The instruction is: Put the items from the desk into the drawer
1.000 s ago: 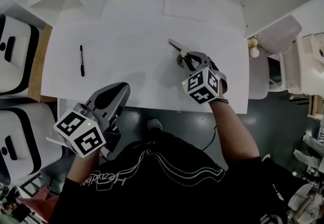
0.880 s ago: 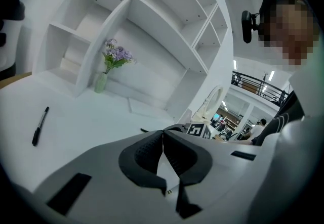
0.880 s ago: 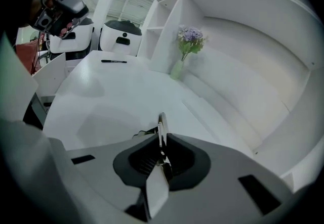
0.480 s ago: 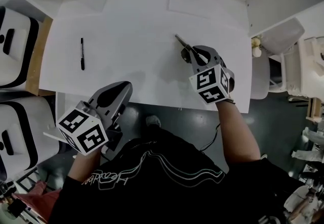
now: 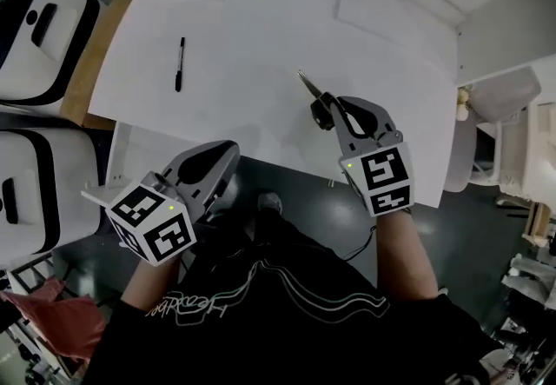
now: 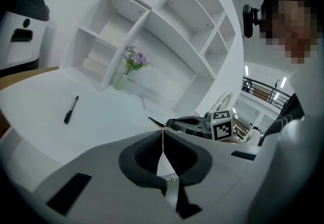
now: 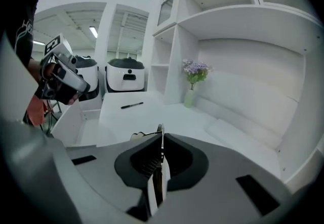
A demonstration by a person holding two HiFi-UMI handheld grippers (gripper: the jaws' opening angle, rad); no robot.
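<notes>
The right gripper (image 5: 326, 105) gripped a thin pointed tool (image 5: 306, 82); the left gripper (image 5: 221, 157) was closed, empty. A pen (image 5: 179, 64) lay on the desk (image 5: 261, 44), unstowed (drawer (image 5: 130, 153) open, near left).

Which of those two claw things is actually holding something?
The right gripper: its jaws clamp a slim pointed tool; the left gripper is shut, empty.

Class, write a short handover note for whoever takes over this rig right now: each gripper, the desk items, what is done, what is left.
Left gripper: jaws shut, empty, beyond the desk's near edge.
Right gripper: jaws shut on a thin pointed tool, above the desk's near right.
Pen: lying on the desk, far left, untouched.
Done: tool gripped. Left: tool, then pen, into what looks like the open drawer under the desk's near left.
</notes>
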